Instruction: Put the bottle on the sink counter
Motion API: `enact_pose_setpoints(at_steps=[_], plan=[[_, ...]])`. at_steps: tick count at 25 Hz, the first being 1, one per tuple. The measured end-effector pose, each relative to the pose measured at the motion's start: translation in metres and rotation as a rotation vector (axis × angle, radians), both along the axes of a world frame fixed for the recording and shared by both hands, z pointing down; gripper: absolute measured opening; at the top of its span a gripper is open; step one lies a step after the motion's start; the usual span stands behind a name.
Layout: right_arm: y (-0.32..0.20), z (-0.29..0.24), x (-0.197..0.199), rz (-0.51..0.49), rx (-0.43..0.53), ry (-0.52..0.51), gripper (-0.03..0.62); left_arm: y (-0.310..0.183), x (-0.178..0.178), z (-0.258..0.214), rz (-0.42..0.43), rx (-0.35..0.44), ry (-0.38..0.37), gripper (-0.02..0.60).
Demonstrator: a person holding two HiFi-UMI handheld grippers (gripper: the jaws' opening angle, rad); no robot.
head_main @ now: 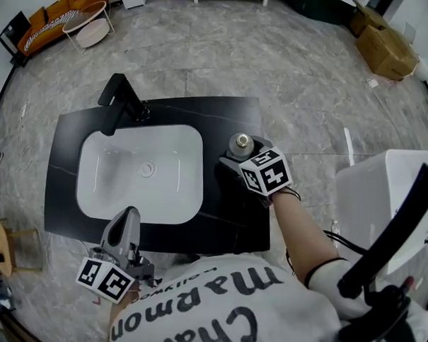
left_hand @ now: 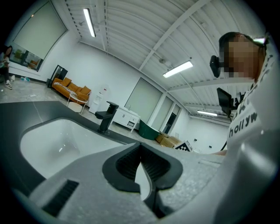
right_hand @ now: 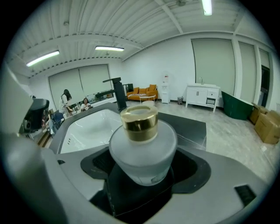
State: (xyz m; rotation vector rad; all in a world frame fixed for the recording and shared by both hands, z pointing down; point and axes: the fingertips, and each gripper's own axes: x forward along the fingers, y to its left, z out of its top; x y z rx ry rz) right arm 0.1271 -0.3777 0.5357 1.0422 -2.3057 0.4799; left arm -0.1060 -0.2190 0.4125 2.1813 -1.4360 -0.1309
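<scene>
Jaws of the left gripper (head_main: 128, 219) stand together with only a thin sliver between them and nothing held. This gripper hangs at the near edge of the dark bench (head_main: 226, 116), pointing towards the white basin (head_main: 101, 172). A black faucet (head_main: 119, 100) stands at the basin's far left corner. Right of the basin, the frosted bottle (head_main: 241, 143) with its gold cap is upright over the bench's dark surface, just beside the basin's rim. The right gripper (head_main: 243, 153) has its jaws clamped on the bottle's rounded body. Whether the bottle's base touches the bench cannot be told.
</scene>
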Motion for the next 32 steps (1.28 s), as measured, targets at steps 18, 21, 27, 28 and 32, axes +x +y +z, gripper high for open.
enact_pose_setpoints(at_steps=[18,21,27,28,32], plan=[[0.12,-0.108,0.006,0.222,-0.02,-0.216,0.342,0.072,-0.062,-0.072,0.005,0.132,0.075,0.015],[0.145,-0.139,-0.014,0.202,0.046,-0.247,0.342,0.095,-0.071,-0.086,0.025,0.158,0.069,0.015],[0.201,-0.19,-0.049,0.182,0.13,-0.327,0.342,0.154,-0.081,-0.116,0.064,0.226,0.078,0.015],[0.212,-0.195,-0.055,0.174,0.139,-0.332,0.342,0.164,-0.082,-0.119,0.071,0.233,0.071,0.015],[0.259,-0.211,-0.082,0.122,0.167,-0.337,0.33,0.198,-0.088,-0.122,0.095,0.252,0.045,0.015]])
